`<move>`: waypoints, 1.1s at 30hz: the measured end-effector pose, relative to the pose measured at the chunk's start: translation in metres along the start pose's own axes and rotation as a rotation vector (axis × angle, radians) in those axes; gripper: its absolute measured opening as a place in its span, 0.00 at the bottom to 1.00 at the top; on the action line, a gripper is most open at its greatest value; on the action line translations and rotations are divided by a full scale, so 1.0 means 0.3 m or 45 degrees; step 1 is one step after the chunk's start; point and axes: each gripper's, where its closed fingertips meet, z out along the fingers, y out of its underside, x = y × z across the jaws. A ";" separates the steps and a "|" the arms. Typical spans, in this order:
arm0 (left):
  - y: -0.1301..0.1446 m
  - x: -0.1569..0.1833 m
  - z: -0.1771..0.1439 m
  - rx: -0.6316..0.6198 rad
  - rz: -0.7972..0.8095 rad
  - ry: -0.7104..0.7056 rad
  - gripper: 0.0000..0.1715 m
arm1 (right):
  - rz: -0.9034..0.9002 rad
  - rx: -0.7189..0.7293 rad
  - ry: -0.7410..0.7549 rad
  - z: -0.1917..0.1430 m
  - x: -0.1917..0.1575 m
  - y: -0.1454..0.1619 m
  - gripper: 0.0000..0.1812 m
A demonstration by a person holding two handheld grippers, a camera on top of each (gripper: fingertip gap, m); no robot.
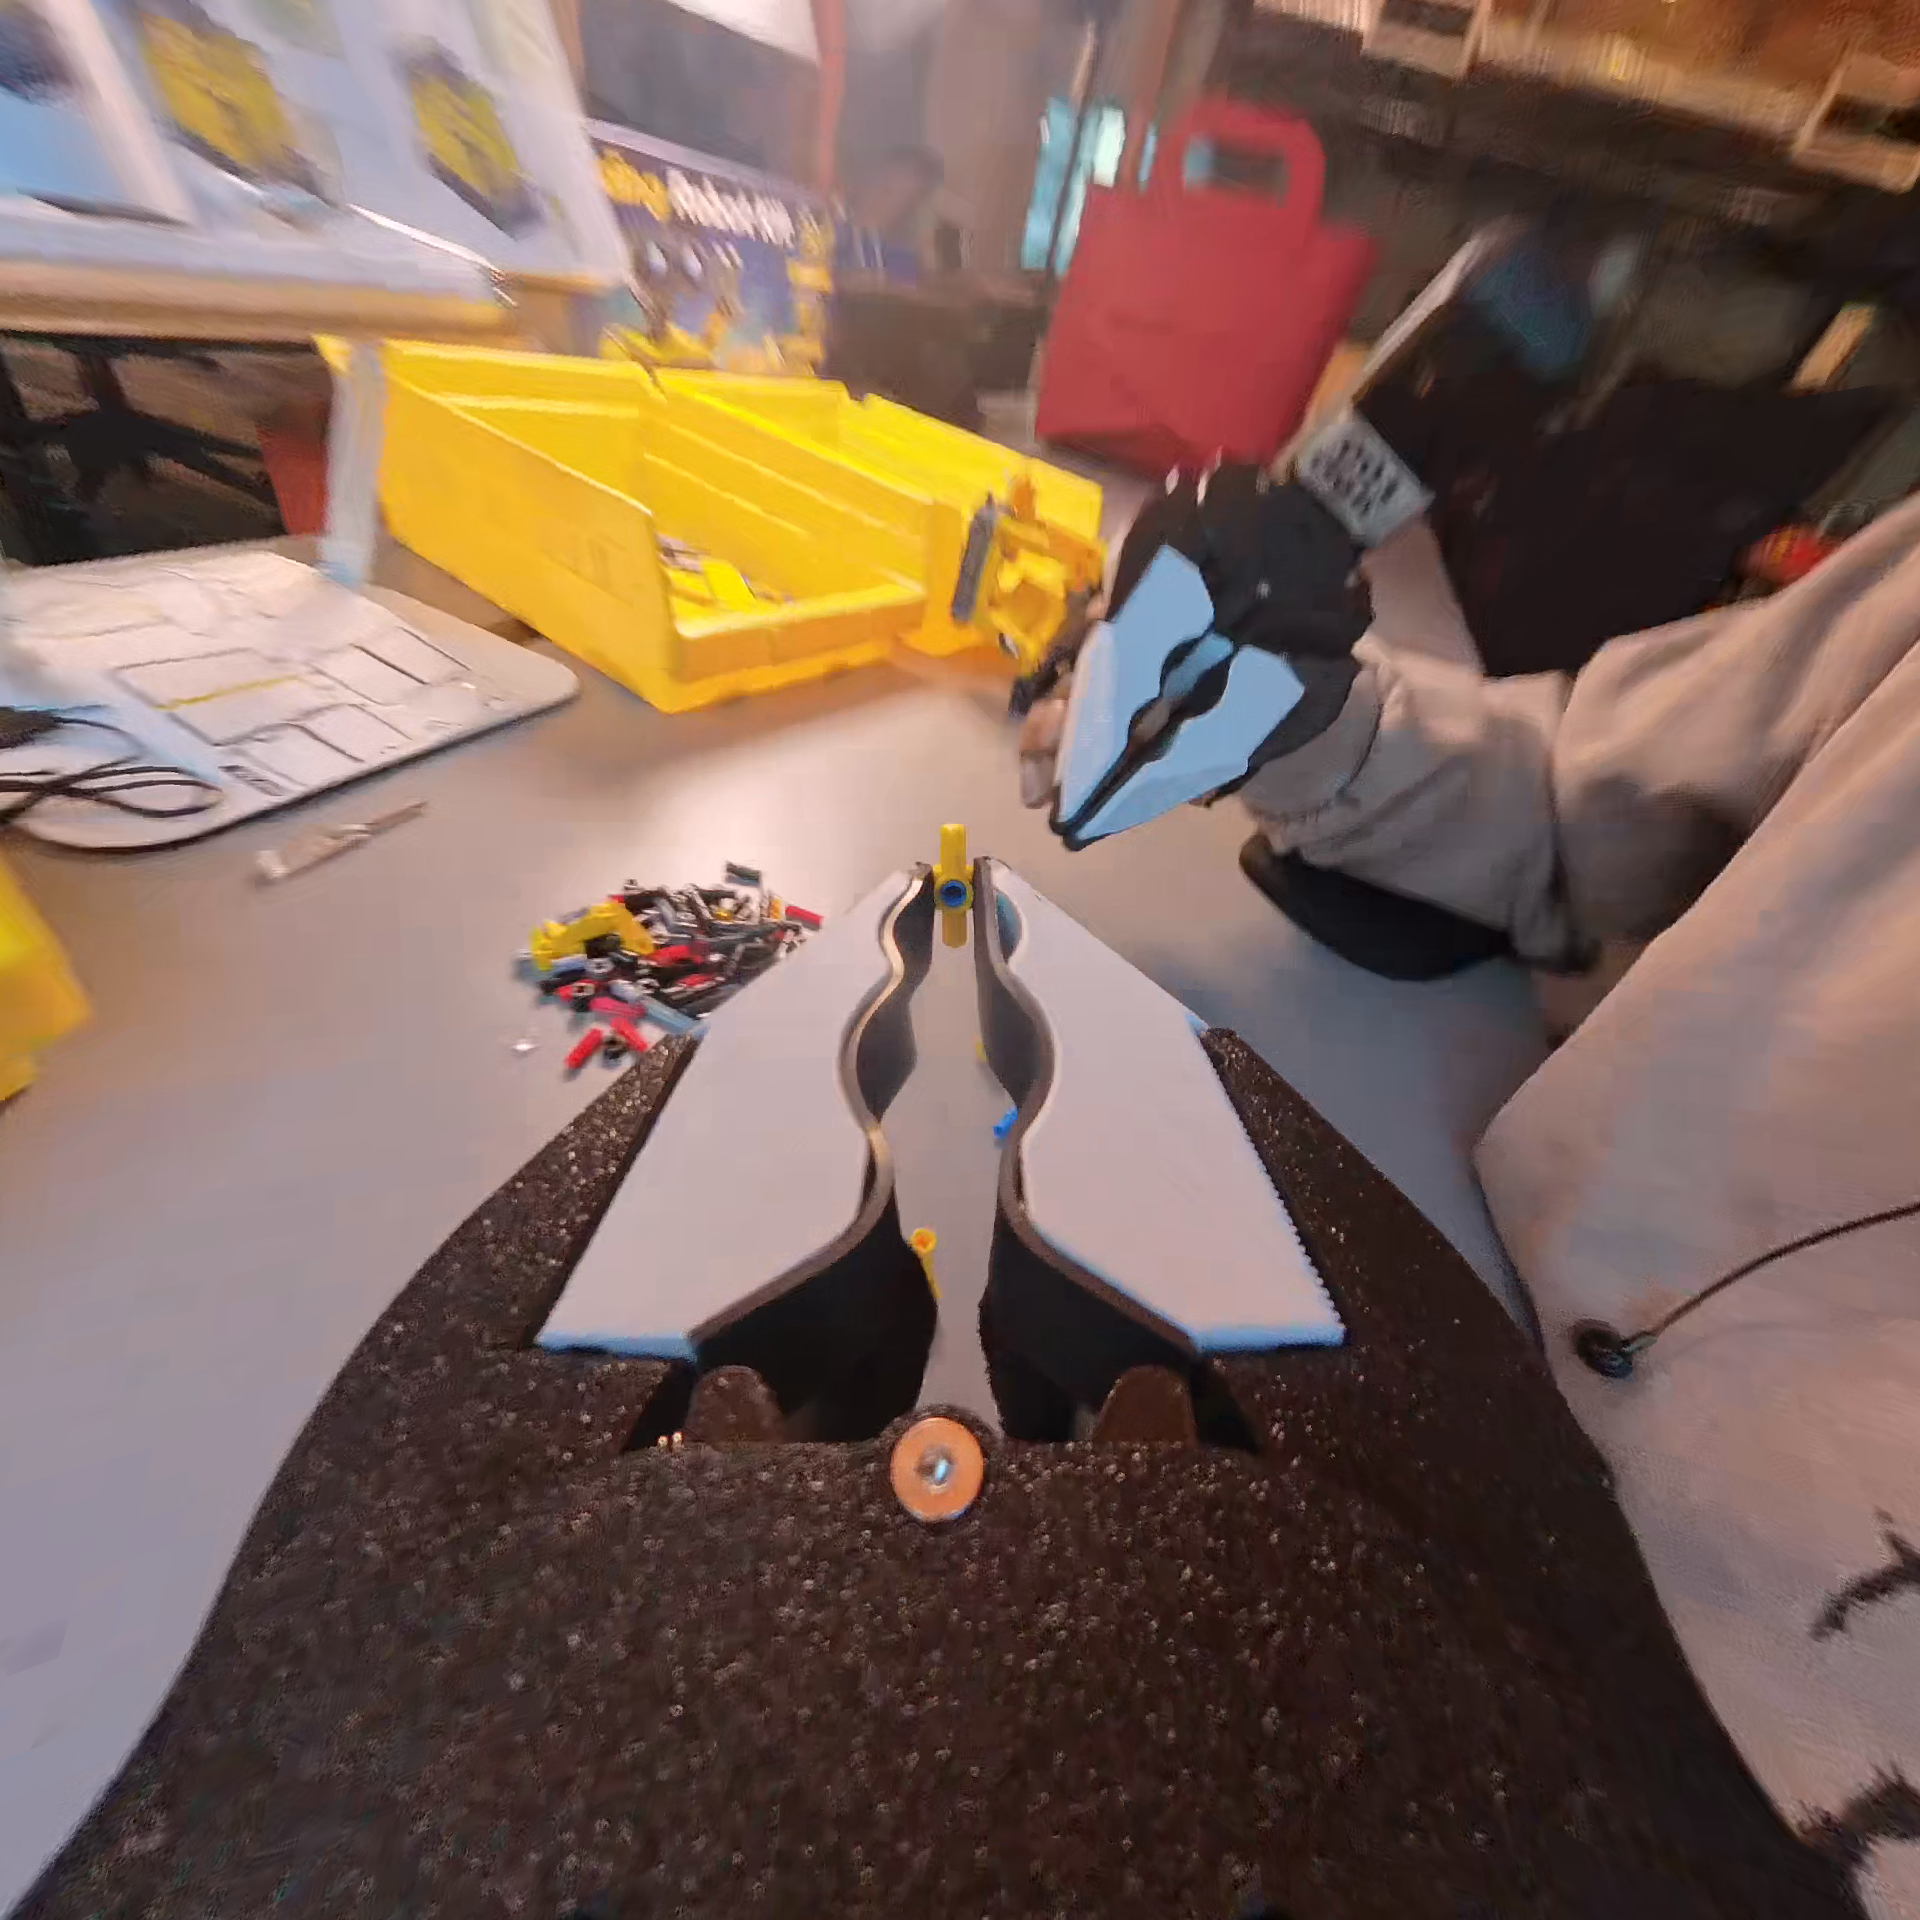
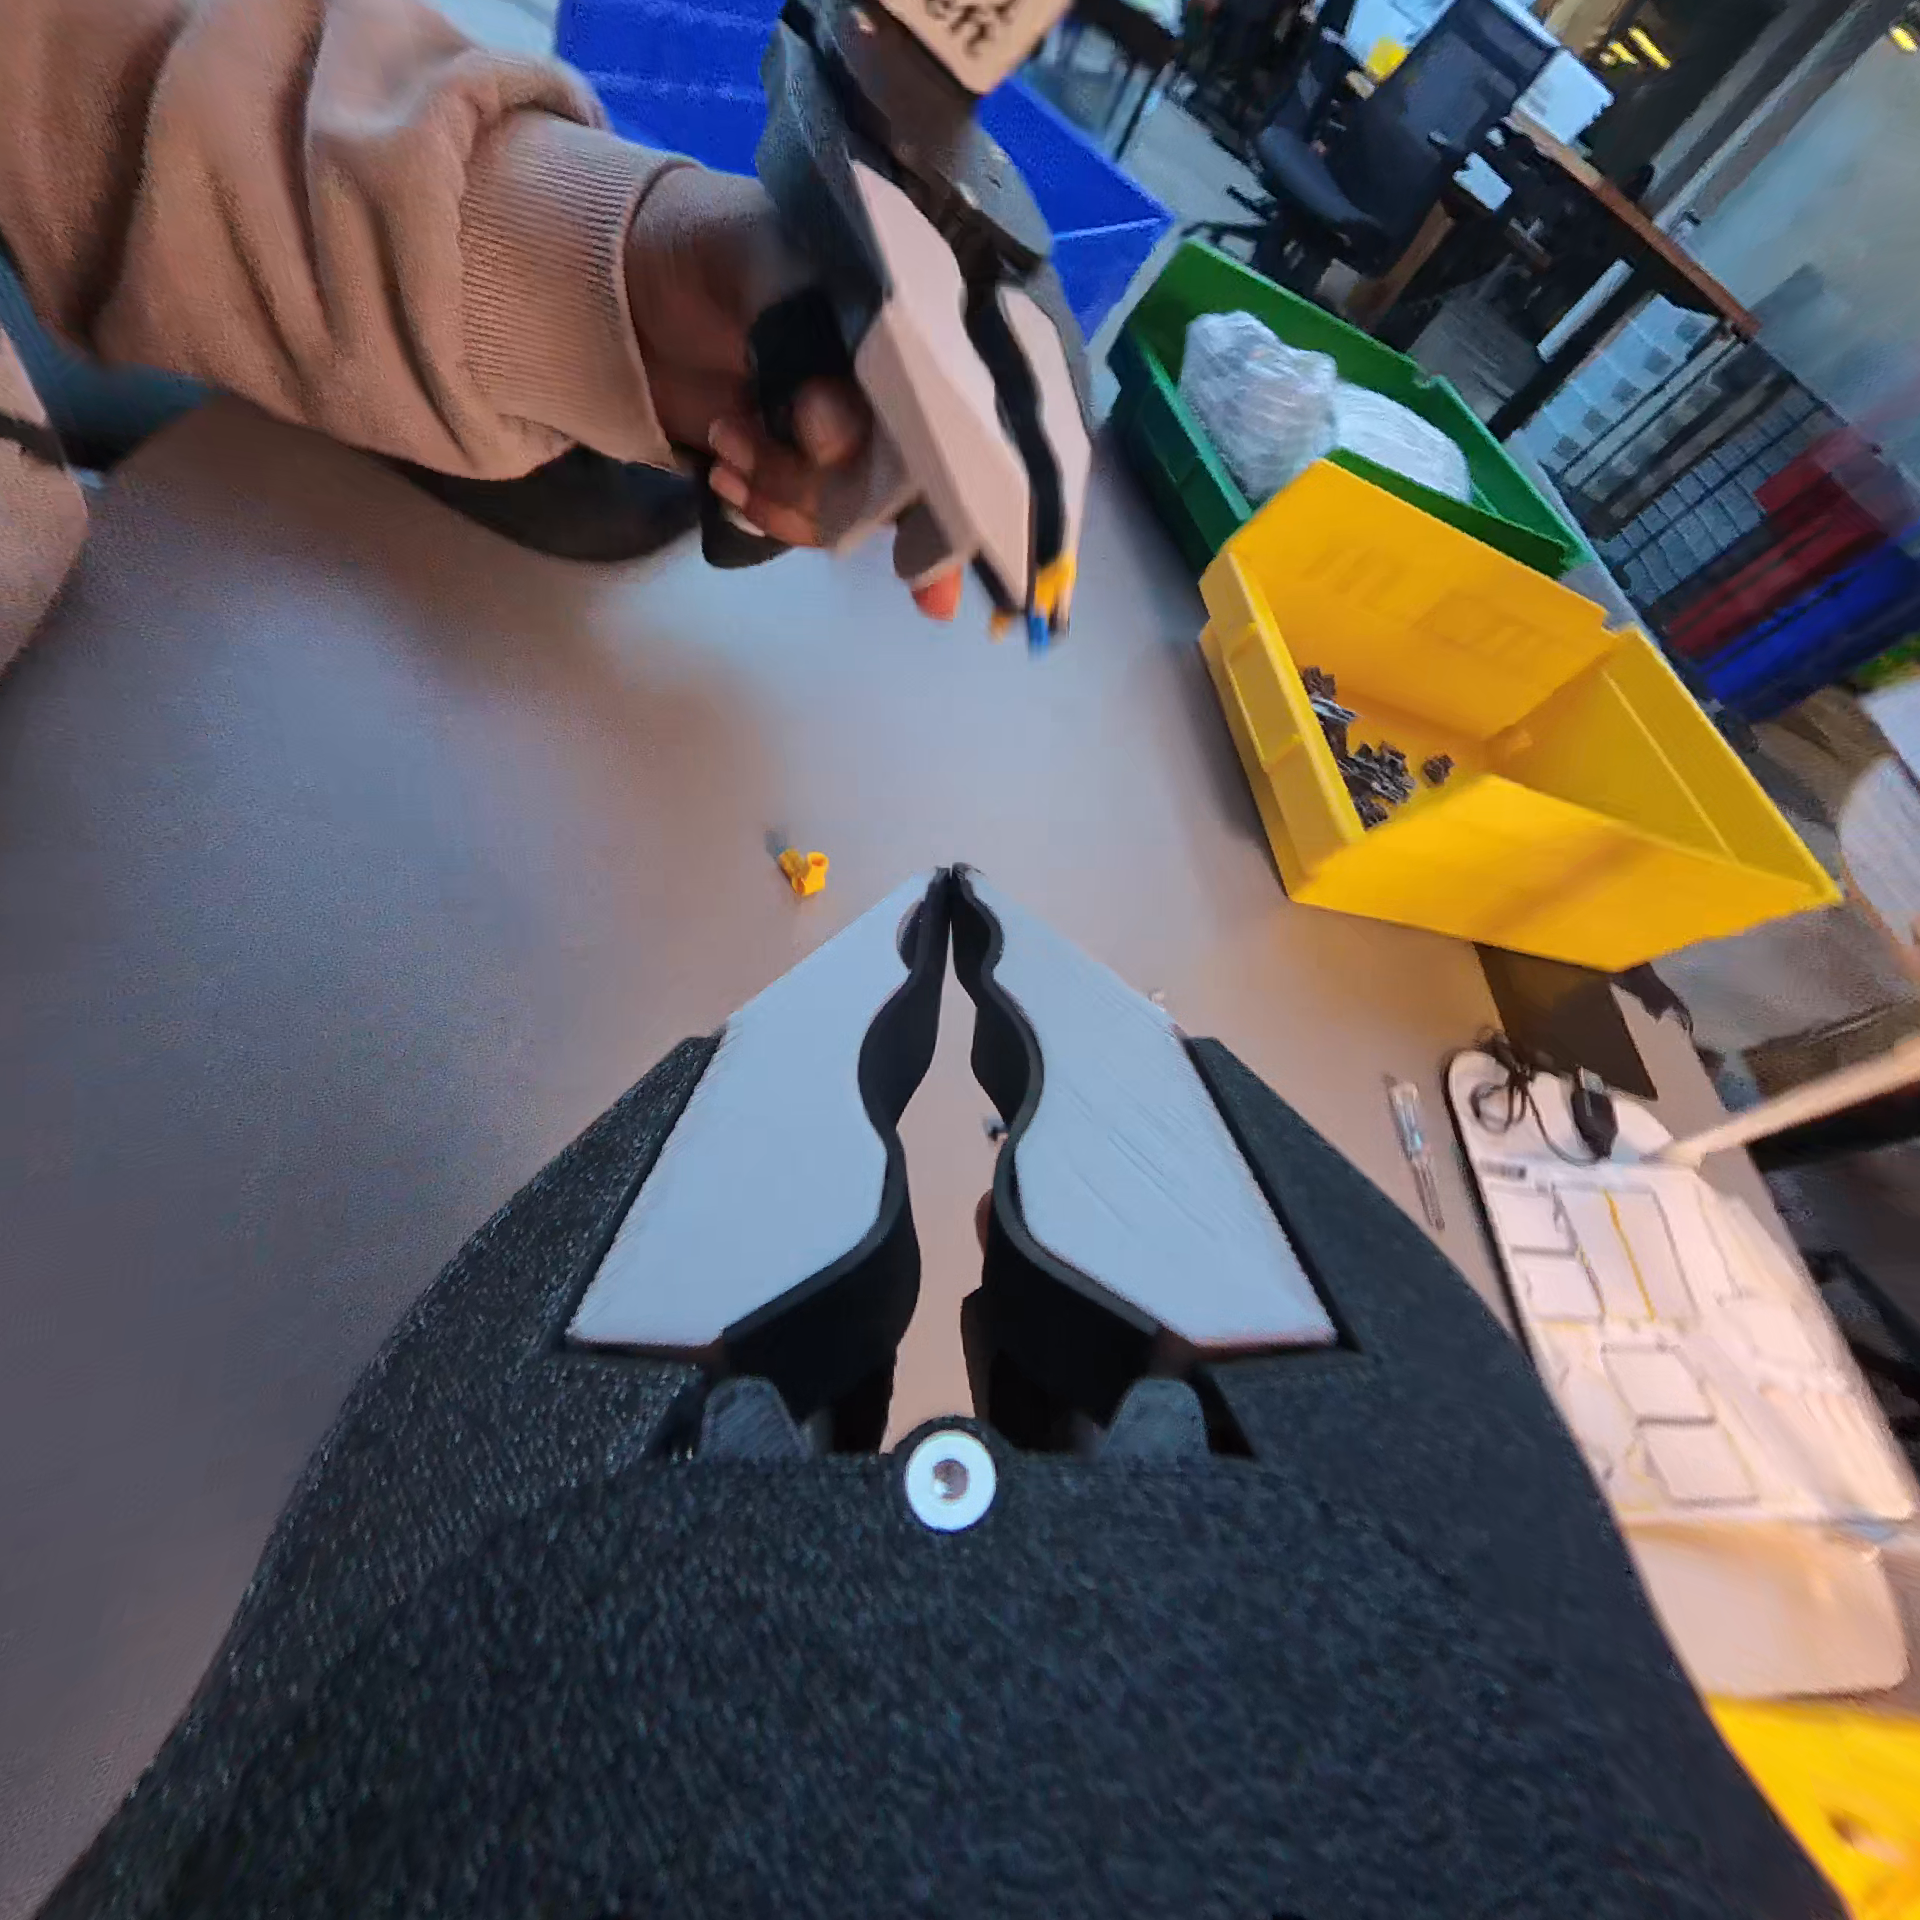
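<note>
Basically, the left gripper pinches a small yellow plastic connector piece with a blue pin right at its fingertips, held above the grey tabletop. From the right wrist view the same left gripper hangs tip-down over the table, yellow and blue bits poking out at its tips, a hand in a beige sleeve gripping it. The right gripper is clenched, tips touching with nothing between them; a loose small yellow connector piece lies on the table just left of its tips, apart from them. A pile of small black, red and yellow building pieces sits left of the left gripper's fingers. A yellow plastic bin holding dark pieces stands to the right, a green bin with clear bags behind it.
</note>
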 end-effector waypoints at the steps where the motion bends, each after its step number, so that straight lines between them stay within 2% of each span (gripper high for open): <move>1: -0.012 -0.015 -0.042 0.026 -0.007 0.001 0.03 | 0.082 0.055 0.017 -0.037 0.020 0.003 0.00; 4: 0.040 0.068 0.050 -0.052 0.126 0.088 0.04 | 0.126 0.088 0.019 -0.028 0.017 0.002 0.00; 7: 0.023 0.121 0.102 -0.029 0.318 0.108 0.04 | 0.353 0.184 -0.157 -0.003 -0.029 -0.027 0.00; 9: 0.037 0.137 0.113 -0.037 0.414 0.104 0.04 | 0.508 0.257 -0.253 -0.008 -0.044 -0.044 0.08; 11: 0.056 0.162 0.119 -0.038 0.456 0.127 0.04 | 0.577 0.265 -0.326 -0.010 -0.060 -0.050 0.11; 16: 0.079 0.193 0.130 -0.043 0.650 0.088 0.04 | 0.808 0.376 -0.528 -0.013 -0.099 -0.093 0.11; 20: 0.047 0.202 0.118 0.029 0.728 0.040 0.04 | 1.022 0.472 -0.610 -0.010 -0.088 -0.115 0.06; 29: 0.008 0.221 0.100 0.088 0.922 -0.054 0.04 | 1.240 0.631 -0.734 -0.014 -0.086 -0.171 0.06; 33: 0.002 0.225 0.095 0.094 0.957 -0.070 0.04 | 1.320 0.699 -0.772 -0.021 -0.074 -0.179 0.02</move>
